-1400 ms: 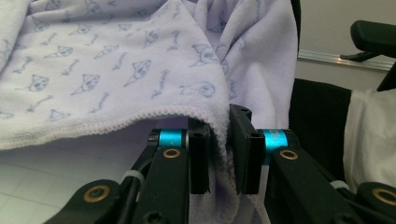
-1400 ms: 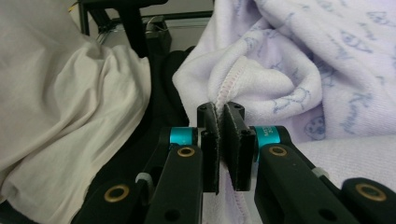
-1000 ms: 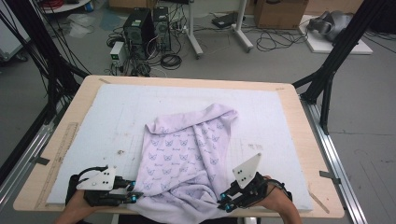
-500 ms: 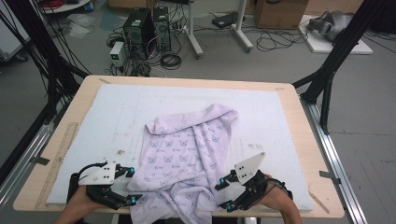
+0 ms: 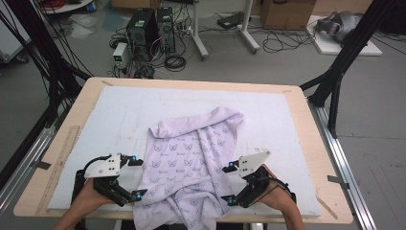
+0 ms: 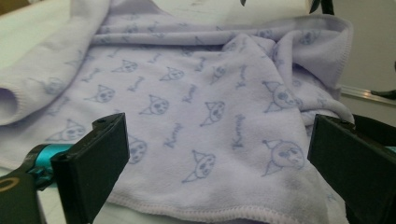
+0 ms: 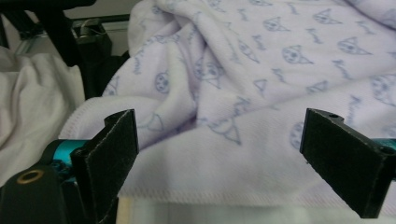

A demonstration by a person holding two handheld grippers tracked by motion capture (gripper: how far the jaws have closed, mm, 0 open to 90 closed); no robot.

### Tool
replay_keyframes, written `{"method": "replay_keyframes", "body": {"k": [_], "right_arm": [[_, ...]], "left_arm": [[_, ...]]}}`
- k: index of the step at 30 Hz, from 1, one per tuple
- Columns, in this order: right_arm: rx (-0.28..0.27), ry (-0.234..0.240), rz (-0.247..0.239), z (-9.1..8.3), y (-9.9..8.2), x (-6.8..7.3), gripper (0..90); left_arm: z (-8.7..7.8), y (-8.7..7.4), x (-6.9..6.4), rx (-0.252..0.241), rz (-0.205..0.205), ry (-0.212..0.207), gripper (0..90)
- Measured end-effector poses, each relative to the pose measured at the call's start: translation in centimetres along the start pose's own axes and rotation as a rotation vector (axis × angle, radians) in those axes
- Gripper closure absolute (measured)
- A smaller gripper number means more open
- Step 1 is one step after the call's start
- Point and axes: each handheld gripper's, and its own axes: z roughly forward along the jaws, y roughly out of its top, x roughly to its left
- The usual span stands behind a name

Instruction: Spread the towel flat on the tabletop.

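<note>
From the high view, the lilac towel [image 5: 191, 163] lies rumpled across the near middle of the white-padded surface [image 5: 119, 115], its near end drooping over the front edge between the two hands, and that overhang is the main risk: a tug toward the person could slide more cloth off the surface. The left claw [image 5: 136, 178] sits just beside the towel's left hem and the right claw [image 5: 229, 184] just beside its right hem; both have just been opening and now stand wide with nothing pinched. There is ample bare pad to the left, right and far side for spreading, while the near edge leaves almost none. In the left gripper view, the left claw [image 6: 219, 177] is spread wide with the towel's [image 6: 201, 107] stitched hem lying flat between the jaws but untouched; closing here could catch a single layer or scrape the pad instead, and the fold at the far right could drag along. In the right gripper view, the right claw [image 7: 219, 163] is likewise wide, the towel [image 7: 261, 84] bunched in soft ridges ahead, so a bite may gather several layers and twist the cloth; the dark frame [image 7: 60, 32] beyond the surface at upper left limits a swing that way.
</note>
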Motion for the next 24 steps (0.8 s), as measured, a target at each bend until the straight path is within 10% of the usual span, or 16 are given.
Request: {"method": "replay_keyframes", "body": {"k": [7,16,24], "right_arm": [[0.018,0.037,-0.025,1.4,0.6,0.6,12.2],[0.124,-0.035,0.005,1.4,-0.6,0.5,14.9],[0.238,-0.073,0.001,1.0,-0.8,0.1,68.1]], "left_arm": [[1.4,0.0,-1.0,0.072,0.051,-0.037,5.8],[1.9,-0.7,-0.6,0.169,0.035,-0.025,22.6],[1.6,-0.9,-0.2,0.194,0.010,-0.014,57.1]]}}
